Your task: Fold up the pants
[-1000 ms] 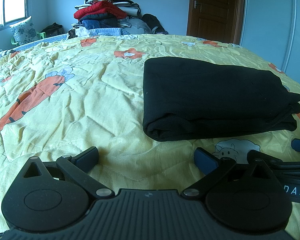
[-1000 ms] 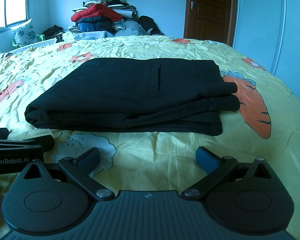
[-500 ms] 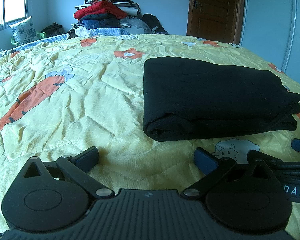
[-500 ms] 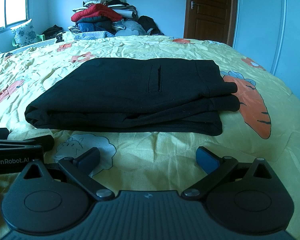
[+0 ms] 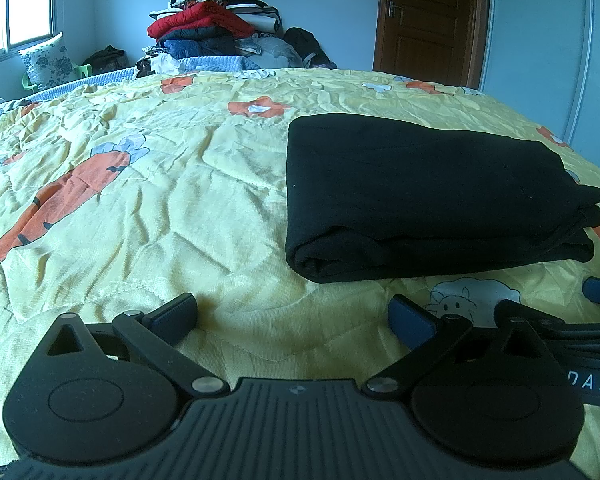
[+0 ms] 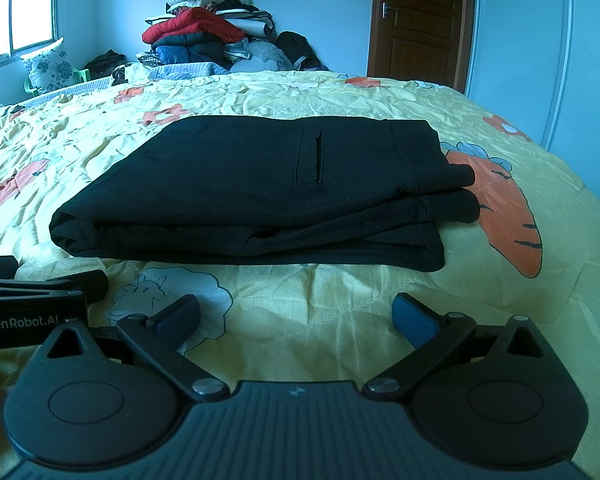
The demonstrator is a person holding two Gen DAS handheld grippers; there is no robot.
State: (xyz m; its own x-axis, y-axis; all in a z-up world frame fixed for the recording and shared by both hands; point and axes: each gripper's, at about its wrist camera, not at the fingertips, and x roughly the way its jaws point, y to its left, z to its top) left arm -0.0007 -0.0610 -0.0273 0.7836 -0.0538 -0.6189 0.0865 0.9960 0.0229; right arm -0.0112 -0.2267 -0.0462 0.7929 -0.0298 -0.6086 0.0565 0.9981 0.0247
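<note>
Folding step looks finished: black pants [image 6: 260,196] lying as a compact layered bundle on the bed [image 5: 140,200], toward its near right part. Left gripper [image 5: 294,314] and right gripper [image 6: 296,316] resting just before the bundle, jaws wide open, holding nothing. Next, probably only pressing flat or withdrawing.

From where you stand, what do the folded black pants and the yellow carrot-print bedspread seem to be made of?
The folded black pants look like thick, matte knit, perhaps fleece or cotton jersey: soft rounded fold edges, no shine. The yellow carrot-print bedspread looks like thin quilted cotton or a cotton blend: fine crinkles, visible stitch lines, a dull printed surface. Neither fibre can be confirmed by sight.
</note>
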